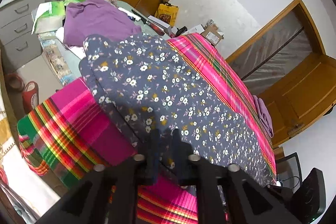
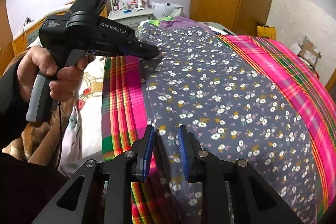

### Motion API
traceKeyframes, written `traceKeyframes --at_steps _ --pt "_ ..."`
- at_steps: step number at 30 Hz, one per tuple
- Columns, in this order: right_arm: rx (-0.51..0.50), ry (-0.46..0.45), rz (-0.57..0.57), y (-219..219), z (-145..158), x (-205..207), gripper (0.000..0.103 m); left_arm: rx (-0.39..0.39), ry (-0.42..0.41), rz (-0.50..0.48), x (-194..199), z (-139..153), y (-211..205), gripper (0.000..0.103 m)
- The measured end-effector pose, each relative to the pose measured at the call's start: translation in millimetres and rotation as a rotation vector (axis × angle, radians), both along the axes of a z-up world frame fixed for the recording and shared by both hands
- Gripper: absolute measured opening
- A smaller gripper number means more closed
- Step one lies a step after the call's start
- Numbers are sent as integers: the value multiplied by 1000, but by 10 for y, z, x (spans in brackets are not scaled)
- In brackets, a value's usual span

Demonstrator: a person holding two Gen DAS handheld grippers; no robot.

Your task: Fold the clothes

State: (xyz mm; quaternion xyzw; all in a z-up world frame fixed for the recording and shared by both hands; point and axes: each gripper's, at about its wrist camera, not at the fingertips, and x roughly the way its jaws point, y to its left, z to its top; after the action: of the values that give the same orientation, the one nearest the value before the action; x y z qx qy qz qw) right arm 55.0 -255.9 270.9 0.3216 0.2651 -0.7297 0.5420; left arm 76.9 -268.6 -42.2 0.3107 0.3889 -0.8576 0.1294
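Pinching the floral garment at its edge

Pinching the left edge of the floral garment (image 2: 210,87), the left hand-held gripper (image 2: 152,51) is closed on it. The right hand-held gripper (image 2: 166,152) stands parted astride the near edge, pads apart from the fabric. The garment lies spread over a pink plaid cloth (image 2: 294,68), a purple garment (image 1: 98,20) beyond.
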Motion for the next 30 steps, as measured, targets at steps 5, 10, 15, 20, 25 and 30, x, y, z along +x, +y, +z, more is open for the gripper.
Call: traceKeyframes --at_steps 5,10,15,20,25,30 --pt "7 10 13 -119 -18 9 24 -2 16 18 49 15 -90 0" --pt "-11 -4 -8 -158 -24 -26 13 28 29 48 138 3 -223 1" --pt "-34 -24 -54 -128 16 -124 12 62 15 85 165 -55 -364 9" --pt "-14 -15 -40 -189 -18 -98 12 64 11 78 112 -73 -384 14" --pt "15 24 -1 -266 -54 -9 16 61 16 77 69 -67 -398 14" --pt "17 37 25 -298 -66 30 4 36 10 78 33 -75 -405 0"
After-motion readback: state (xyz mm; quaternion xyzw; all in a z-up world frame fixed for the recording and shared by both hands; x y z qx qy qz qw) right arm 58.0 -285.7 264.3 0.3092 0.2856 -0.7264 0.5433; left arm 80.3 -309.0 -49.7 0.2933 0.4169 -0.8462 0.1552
